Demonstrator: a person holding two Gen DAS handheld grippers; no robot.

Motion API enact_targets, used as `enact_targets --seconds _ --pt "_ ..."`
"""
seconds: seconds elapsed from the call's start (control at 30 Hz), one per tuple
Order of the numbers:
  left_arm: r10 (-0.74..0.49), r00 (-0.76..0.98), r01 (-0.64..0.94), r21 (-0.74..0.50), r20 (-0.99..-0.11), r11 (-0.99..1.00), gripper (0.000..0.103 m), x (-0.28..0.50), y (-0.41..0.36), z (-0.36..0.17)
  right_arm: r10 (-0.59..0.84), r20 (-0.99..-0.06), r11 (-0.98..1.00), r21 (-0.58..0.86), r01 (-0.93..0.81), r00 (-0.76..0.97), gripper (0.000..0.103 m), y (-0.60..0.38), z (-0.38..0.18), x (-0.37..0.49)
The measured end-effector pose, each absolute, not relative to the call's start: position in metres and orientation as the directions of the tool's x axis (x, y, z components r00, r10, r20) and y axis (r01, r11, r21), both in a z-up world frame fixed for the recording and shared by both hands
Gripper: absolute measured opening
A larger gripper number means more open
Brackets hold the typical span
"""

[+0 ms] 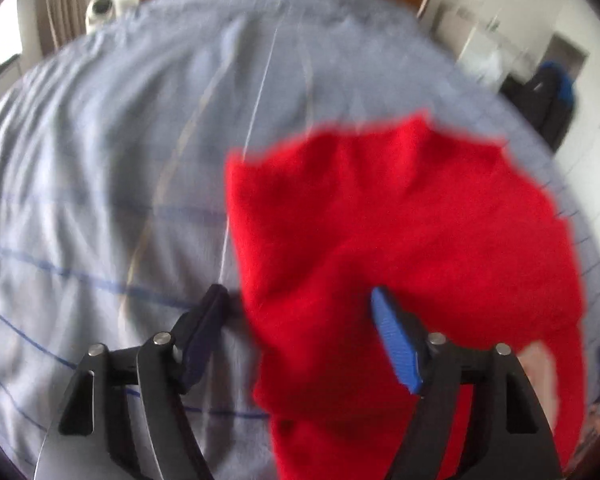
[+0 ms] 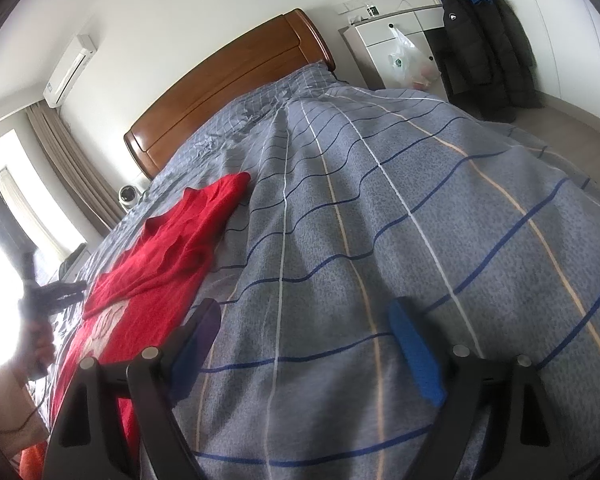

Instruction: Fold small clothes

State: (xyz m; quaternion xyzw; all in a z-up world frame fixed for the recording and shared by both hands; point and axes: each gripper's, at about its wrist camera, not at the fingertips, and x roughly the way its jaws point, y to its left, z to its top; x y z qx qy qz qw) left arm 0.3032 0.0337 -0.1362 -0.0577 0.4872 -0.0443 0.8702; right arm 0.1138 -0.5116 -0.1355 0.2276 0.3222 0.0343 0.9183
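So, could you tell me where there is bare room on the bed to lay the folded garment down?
The bedspread is bare from the red garment across to the bed's far edge by the black coat, and up to the wooden headboard. The open right gripper hovers over bare cover. The crowded side is by the window, with the garment and the left gripper.

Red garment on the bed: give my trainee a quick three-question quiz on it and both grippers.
1. True or false: the red garment lies on the striped bedcover.
2. Which gripper has only bedcover between its fingers? A. left gripper B. right gripper
3. Fill in: the headboard is made of ____.

Key: 1 true; 2 B; 3 wood.
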Motion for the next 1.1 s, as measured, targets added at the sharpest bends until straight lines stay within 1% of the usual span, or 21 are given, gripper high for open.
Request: enact_targets --seconds 0.1,0.13,0.17,0.2,0.23,0.33,0.43,0.5,0.57,0.6,0.63,0.67,0.7,0.77,0.9,1.1 --pt "-0.149 0.586 0.022 -0.168 -0.796 0.986 0.075 0.273 0.04 -0.116 0.21 -0.576 0.894 0.44 0.084 0.79 0.086 -0.512 -0.135 0.114" --pt "-0.165 0.621 0.034 -0.184 -0.766 0.982 0.076 0.255 0.044 -0.103 0.21 -0.575 0.894 0.441 0.083 0.79 0.086 -0.511 -0.135 0.114" --pt "-0.17 0.652 0.044 -0.187 -0.739 0.981 0.079 0.237 0.049 -0.092 0.211 -0.575 0.893 0.441 0.083 0.791 0.086 -0.512 -0.135 0.114" --pt "-0.166 0.671 0.049 -0.181 -0.723 0.982 0.088 0.225 0.051 -0.085 0.211 -0.574 0.893 0.442 0.083 0.791 0.086 -0.512 -0.135 0.114" --pt "-0.152 0.698 0.051 -0.163 -0.7 0.985 0.093 0.206 0.057 -0.075 0.212 -0.574 0.893 0.443 0.082 0.791 0.086 -0.512 -0.135 0.114" --pt "-0.118 0.729 0.051 -0.118 -0.675 0.992 0.095 0.17 0.073 -0.065 0.213 -0.572 0.892 0.444 0.081 0.792 0.086 -0.511 -0.135 0.114" --pt "-0.053 0.733 0.001 -0.077 -0.678 0.997 0.098 0.146 0.095 -0.077 0.211 -0.573 0.893 0.442 0.082 0.792 0.086 -0.51 -0.135 0.114" --pt "-0.013 0.717 -0.053 -0.073 -0.697 0.996 0.098 0.14 0.112 -0.102 0.211 -0.582 0.893 0.442 0.087 0.785 0.086 -0.511 -0.135 0.114" --pt "0.009 0.678 -0.12 -0.099 -0.735 0.988 0.098 0.134 0.129 -0.137 0.21 -0.583 0.893 0.441 0.088 0.785 0.086 -0.511 -0.135 0.114" --pt "-0.007 0.669 -0.136 -0.132 -0.743 0.982 0.098 0.126 0.137 -0.157 0.209 -0.584 0.894 0.439 0.089 0.784 0.086 -0.511 -0.135 0.114" --pt "-0.013 0.725 -0.114 -0.139 -0.688 0.984 0.098 0.116 0.137 -0.16 0.208 -0.586 0.895 0.438 0.089 0.783 0.086 -0.511 -0.135 0.114" --pt "-0.003 0.74 -0.113 -0.129 -0.673 0.985 0.099 0.113 0.135 -0.16 0.207 -0.588 0.895 0.436 0.091 0.782 0.086 -0.511 -0.136 0.114" --pt "0.013 0.724 -0.117 -0.104 -0.69 0.988 0.101 0.117 0.131 -0.16 0.206 -0.589 0.896 0.435 0.092 0.781 0.086 -0.511 -0.136 0.114" --pt "0.033 0.712 -0.108 -0.063 -0.702 0.992 0.102 0.124 0.123 -0.162 0.204 -0.592 0.897 0.432 0.094 0.779 0.086 -0.511 -0.136 0.115" --pt "0.011 0.722 -0.104 -0.093 -0.691 0.99 0.102 0.123 0.127 -0.162 0.205 -0.59 0.896 0.435 0.093 0.781 0.086 -0.511 -0.136 0.115" --pt "0.016 0.723 -0.105 -0.086 -0.69 0.991 0.102 0.124 0.125 -0.162 0.207 -0.588 0.895 0.437 0.092 0.782 0.086 -0.511 -0.136 0.115"
